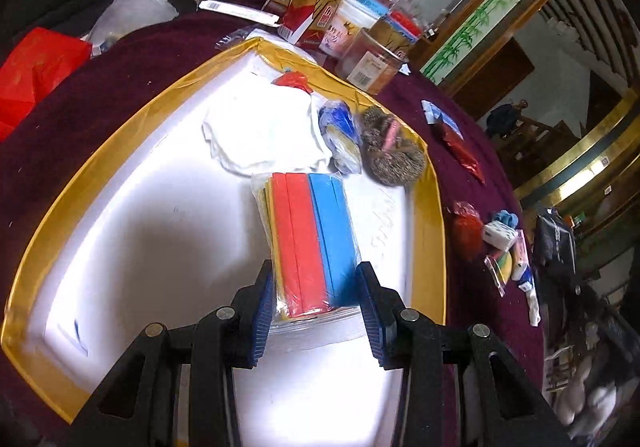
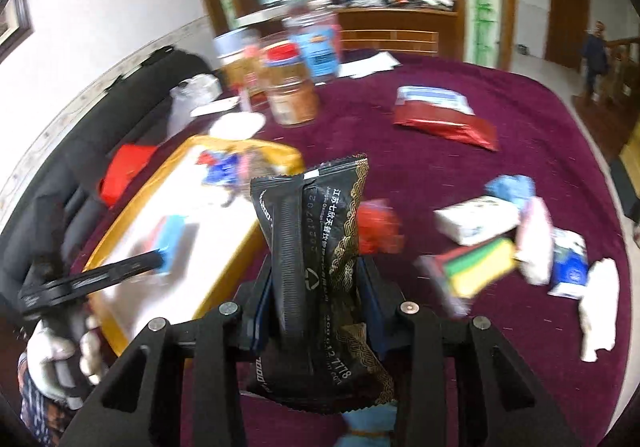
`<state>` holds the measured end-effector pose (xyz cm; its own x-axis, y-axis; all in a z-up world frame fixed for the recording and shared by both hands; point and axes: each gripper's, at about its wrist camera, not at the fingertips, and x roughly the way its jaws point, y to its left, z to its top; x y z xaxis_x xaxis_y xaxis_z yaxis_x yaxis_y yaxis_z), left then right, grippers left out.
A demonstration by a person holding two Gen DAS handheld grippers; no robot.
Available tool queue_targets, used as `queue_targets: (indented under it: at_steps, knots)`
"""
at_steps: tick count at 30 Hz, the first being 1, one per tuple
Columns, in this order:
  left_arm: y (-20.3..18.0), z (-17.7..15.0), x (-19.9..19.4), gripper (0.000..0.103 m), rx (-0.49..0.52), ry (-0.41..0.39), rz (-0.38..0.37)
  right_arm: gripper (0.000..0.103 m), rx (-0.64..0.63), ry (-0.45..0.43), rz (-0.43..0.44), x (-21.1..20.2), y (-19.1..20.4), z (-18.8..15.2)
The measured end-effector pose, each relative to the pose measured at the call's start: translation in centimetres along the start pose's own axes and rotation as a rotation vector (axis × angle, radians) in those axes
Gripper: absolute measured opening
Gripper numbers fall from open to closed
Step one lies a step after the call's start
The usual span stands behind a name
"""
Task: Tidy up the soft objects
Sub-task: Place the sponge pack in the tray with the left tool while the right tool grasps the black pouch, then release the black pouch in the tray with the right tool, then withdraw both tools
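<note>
My left gripper (image 1: 314, 305) is shut on a clear-wrapped pack of red, blue and yellow sponges (image 1: 310, 237), resting on the white floor of the gold-rimmed tray (image 1: 120, 163). In the tray lie a white cloth (image 1: 264, 131), a blue-and-yellow bagged item (image 1: 340, 135) and a brown hedgehog plush (image 1: 394, 151). My right gripper (image 2: 316, 307) is shut on a black packet with gold pattern (image 2: 316, 247), held above the maroon tablecloth to the right of the tray (image 2: 196, 299). The left gripper's fingers (image 2: 120, 267) show over the tray.
On the cloth right of the tray lie a red scrunchy item (image 2: 378, 231), a tissue pack (image 2: 476, 223), a green-yellow sponge pack (image 2: 480, 267), a blue cloth (image 2: 512, 185), a white cloth (image 2: 598, 315) and a red foil bag (image 2: 444, 123). Jars (image 2: 292, 87) stand at the back.
</note>
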<state>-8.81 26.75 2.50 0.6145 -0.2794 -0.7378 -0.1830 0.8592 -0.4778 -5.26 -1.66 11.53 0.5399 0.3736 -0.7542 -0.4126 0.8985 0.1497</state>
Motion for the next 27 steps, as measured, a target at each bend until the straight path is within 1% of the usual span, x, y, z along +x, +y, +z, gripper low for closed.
queue_targets:
  at_steps: [3,6,7,9,13,16,18,20,21,23,26,27]
  knots:
    - [0.1,0.9,0.5,0.042,0.003,0.010,0.011,0.038,0.000,0.033,0.075,1.7,2.6,0.6]
    - [-0.4,1.4,0.6,0.042,0.029,-0.001,0.023,0.038,0.032,0.075,0.151,3.6,4.3,1.3]
    - [-0.5,1.5,0.6,0.042,0.034,-0.006,0.028,0.038,0.052,0.098,0.191,4.7,5.2,1.6]
    - [-0.7,1.8,0.8,0.042,0.041,-0.012,0.029,0.038,0.070,0.129,0.218,6.2,6.4,2.1]
    - [-0.4,2.5,1.4,0.043,0.028,-0.012,0.033,0.038,0.074,0.181,0.192,9.7,8.5,3.1]
    - [0.1,2.6,1.8,0.043,0.009,-0.002,0.029,0.038,0.092,0.210,0.160,12.0,8.8,3.6]
    - [0.4,2.6,1.9,0.047,0.005,0.001,0.025,0.038,0.098,0.223,0.143,12.9,8.6,3.7]
    - [0.5,2.5,2.2,0.059,0.003,0.011,0.025,0.038,0.106,0.240,0.122,14.1,8.5,3.6]
    - [0.7,2.5,2.3,0.060,-0.008,0.016,0.026,0.038,0.111,0.248,0.113,14.4,8.3,3.5]
    - [1.3,2.4,2.6,0.070,-0.043,0.038,0.013,0.038,0.122,0.253,0.111,15.0,8.0,3.3]
    - [1.7,2.2,2.4,0.074,-0.065,0.023,-0.007,0.038,0.091,0.248,0.081,15.0,8.5,3.2]
    - [1.6,2.0,2.3,0.076,-0.056,0.021,-0.004,0.038,0.074,0.250,0.066,15.1,8.7,3.2]
